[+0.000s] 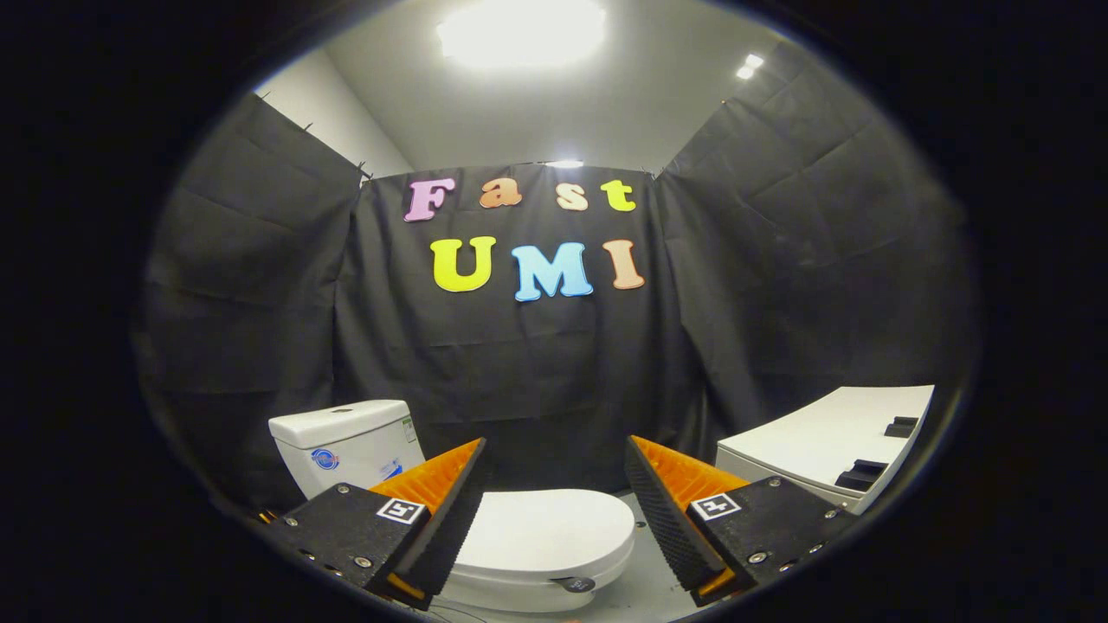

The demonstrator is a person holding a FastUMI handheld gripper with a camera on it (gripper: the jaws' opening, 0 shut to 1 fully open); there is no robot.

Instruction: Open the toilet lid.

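Gripper held above a closed toilet, fingers spread, lid not yet touched.

Gripper view: the gripper [554, 510] is spread wide with nothing between its fingers, and the toilet lid [541, 529] lies flat and shut just ahead of and below them, its rounded front edge toward the right, the cistern [346, 441] at its far left end behind the left finger. To do this step well, I judge the fingers should drop to the lid's front rim near the small dark tab [575, 584], catch the lip from beneath or pinch it, then swing it up toward the cistern in an arc. The lid is white, glossy, smooth and oval, likely slippery. A white cabinet top [822, 433] stands to the right, well apart.
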